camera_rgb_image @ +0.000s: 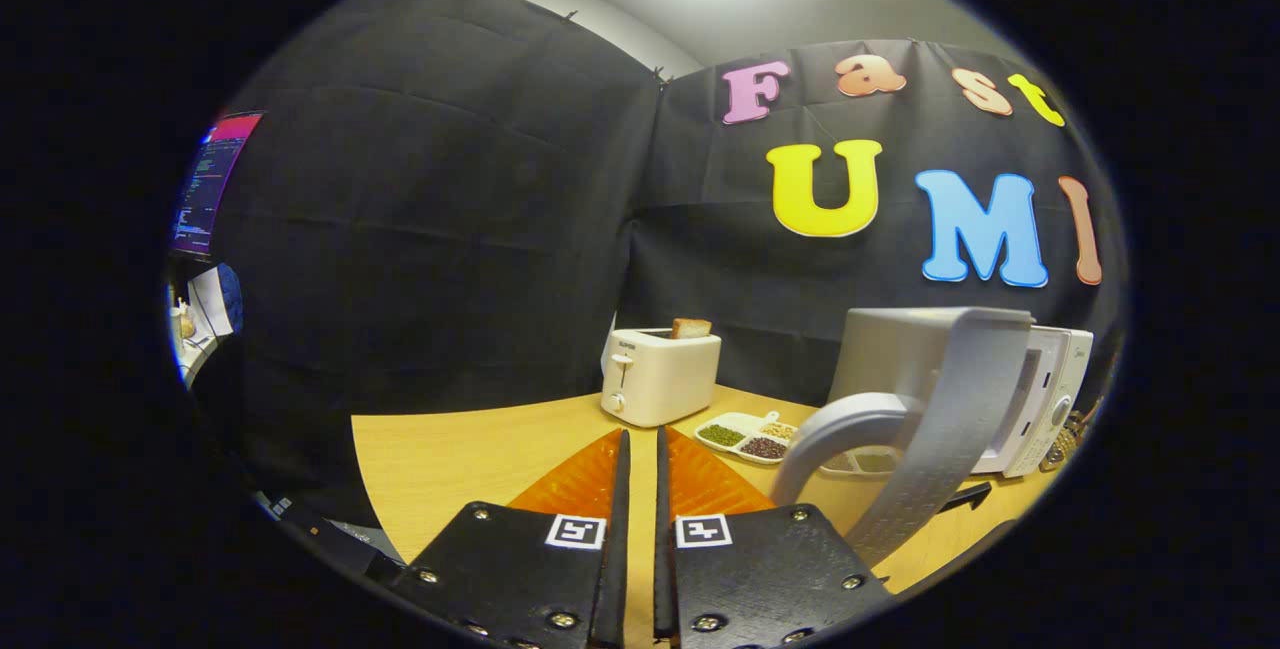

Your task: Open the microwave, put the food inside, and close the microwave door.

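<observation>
Your claw (640, 449) has its fingers nearly pressed together, only a thin slit between them, nothing pinched. It sits low over the wooden tabletop (450, 459), pointing toward the back wall.

The microwave (1040, 399) stands well ahead and to the right of the fingers, near the black cloth. Its door (935, 369) is swung open toward you, and you see it mostly edge-on. The curved grey door handle (850, 429) sticks out on the near side, just right of the right finger. You can't see into the cavity from here.

The food is a white divided dish (745, 434) with small heaps of green, dark and pale bits in its compartments. It lies flat on the tabletop just beyond the fingertips, slightly right. It sits between the toaster and the microwave door, and its far end is hidden behind the handle.

The white toaster (660, 374) stands straight ahead, beyond the fingers, with a slice of bread (690, 328) poking out of its slot.

A lit monitor (210, 179) shows far left, past the edge of the cloth.
</observation>
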